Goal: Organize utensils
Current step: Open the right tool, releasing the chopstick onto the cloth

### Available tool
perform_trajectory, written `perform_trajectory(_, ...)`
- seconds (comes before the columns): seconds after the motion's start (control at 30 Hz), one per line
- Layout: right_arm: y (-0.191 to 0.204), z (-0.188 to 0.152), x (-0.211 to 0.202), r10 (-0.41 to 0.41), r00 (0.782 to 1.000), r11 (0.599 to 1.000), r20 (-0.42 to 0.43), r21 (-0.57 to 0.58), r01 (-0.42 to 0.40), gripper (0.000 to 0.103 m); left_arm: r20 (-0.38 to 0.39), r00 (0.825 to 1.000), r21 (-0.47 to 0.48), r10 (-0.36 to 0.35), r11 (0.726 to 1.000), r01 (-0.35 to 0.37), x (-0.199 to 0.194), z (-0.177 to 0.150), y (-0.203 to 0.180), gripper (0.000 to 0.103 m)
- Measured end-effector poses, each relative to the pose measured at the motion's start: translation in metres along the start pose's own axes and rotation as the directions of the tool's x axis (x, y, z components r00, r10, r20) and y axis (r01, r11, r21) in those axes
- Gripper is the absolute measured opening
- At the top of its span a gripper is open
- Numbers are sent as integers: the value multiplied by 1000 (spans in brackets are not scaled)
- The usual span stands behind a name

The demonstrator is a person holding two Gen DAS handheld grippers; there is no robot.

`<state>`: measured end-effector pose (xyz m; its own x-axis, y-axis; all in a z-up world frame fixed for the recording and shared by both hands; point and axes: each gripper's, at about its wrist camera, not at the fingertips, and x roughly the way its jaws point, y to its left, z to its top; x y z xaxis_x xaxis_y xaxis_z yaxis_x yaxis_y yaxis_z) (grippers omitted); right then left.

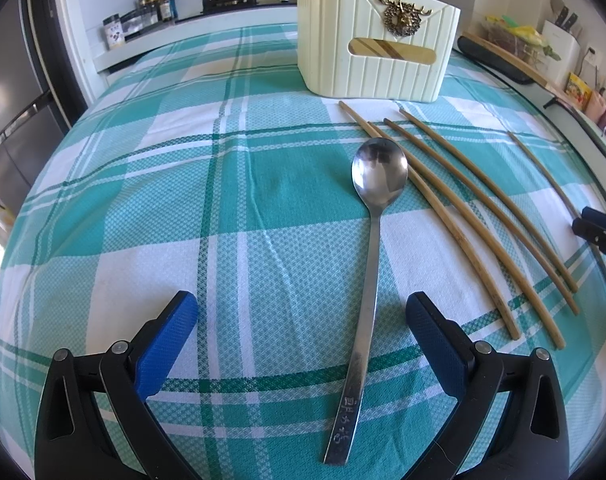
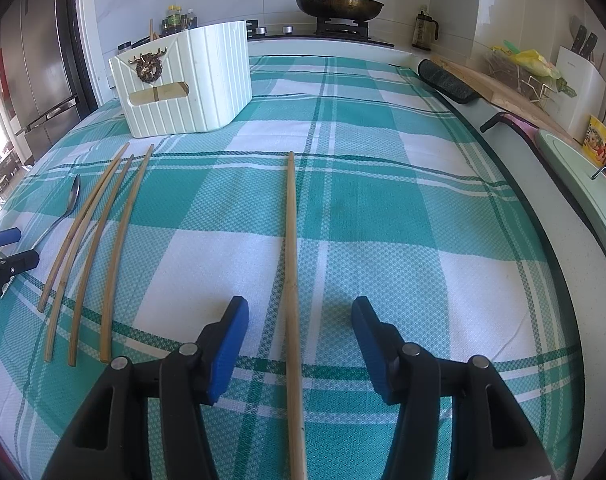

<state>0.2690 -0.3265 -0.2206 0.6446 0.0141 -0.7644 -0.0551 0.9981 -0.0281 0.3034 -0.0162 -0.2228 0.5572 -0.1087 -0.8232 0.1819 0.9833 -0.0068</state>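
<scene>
A steel spoon (image 1: 377, 216) lies on the green plaid cloth (image 1: 183, 200), its handle between the open blue fingers of my left gripper (image 1: 301, 316), nearer the right one. Several bamboo chopsticks (image 1: 475, 208) lie to its right. A cream utensil holder (image 1: 377, 36) stands at the back with chopsticks inside. In the right wrist view, one lone chopstick (image 2: 291, 264) runs between the open fingers of my right gripper (image 2: 300, 320). The other chopsticks (image 2: 103, 240), the spoon (image 2: 65, 208) and the holder (image 2: 187, 80) are to the left.
A stove with a lidded pan (image 2: 339, 2) and bottles (image 1: 157, 0) stands behind the table. A dark mat (image 2: 447, 80), cutting board, knife block (image 2: 579, 76) and green tray (image 2: 583, 184) line the right counter. A fridge (image 1: 11, 100) stands left.
</scene>
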Motion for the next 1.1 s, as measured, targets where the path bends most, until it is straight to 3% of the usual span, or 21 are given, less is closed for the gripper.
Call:
perform_trajectory(0.57,1,0,0,14,1000,1000,-2,-4,-14,59,1,1000,1,-3,1000,3,0,-1,1,103)
perform_trajectory(0.67,0,1,0,15,1000,1000,-4,-3,-15,59,-27,999,32,-18,999,19,0,2,0,102)
perform_trajectory(0.73,2,2,-1,13,999,1000,-36,-27,-14,59,-72,996,56,-46,997,50,0,8,2,102)
perform_trajectory(0.9,0,8,-3,55,982,992,-181,-100,-74,59,-85,989,65,-120,990,126,-5,31,4,102)
perform_trajectory(1.1,-6,29,12,82,956,985,-281,-125,-122,59,-142,986,165,-89,980,112,23,53,-16,101)
